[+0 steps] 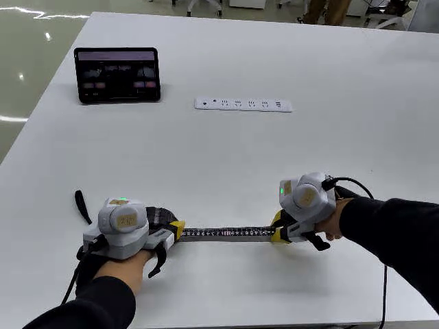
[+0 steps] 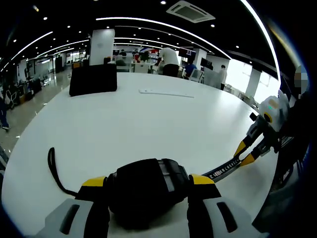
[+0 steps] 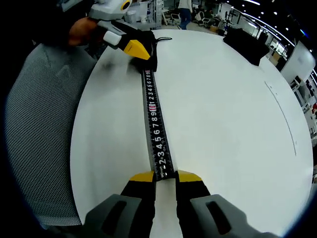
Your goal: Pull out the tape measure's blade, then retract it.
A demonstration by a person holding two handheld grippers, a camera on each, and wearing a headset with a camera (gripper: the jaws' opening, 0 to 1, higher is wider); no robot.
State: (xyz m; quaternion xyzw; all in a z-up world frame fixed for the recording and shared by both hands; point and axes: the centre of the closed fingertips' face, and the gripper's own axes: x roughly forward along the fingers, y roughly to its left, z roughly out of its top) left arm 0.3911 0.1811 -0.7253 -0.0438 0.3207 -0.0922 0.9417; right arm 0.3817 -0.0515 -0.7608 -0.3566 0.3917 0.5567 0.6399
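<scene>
Head view, low on the white desk (image 1: 226,157) near its front edge: grips the black, rounded plastic tape measure case (image 1: 159,218) with the left tool (image 1: 171,229), yellow-tipped jaws closed snug against its sides. Anchors the case this way, most likely, so the pull does not drag it along. Pinches the free end of the dark steel blade (image 1: 226,233) with the right tool (image 1: 278,234), jaws drawn in against the tip, well apart from the case. Holds the blade flat and straight on the desk between both tools, probably to stop it kinking. Shows white numerals along the blade in the right gripper view, with one red mark partway. Trails a black wrist strap (image 1: 81,204) out to the left of the case. Looks partly pulled out; leaves retraction to come.
</scene>
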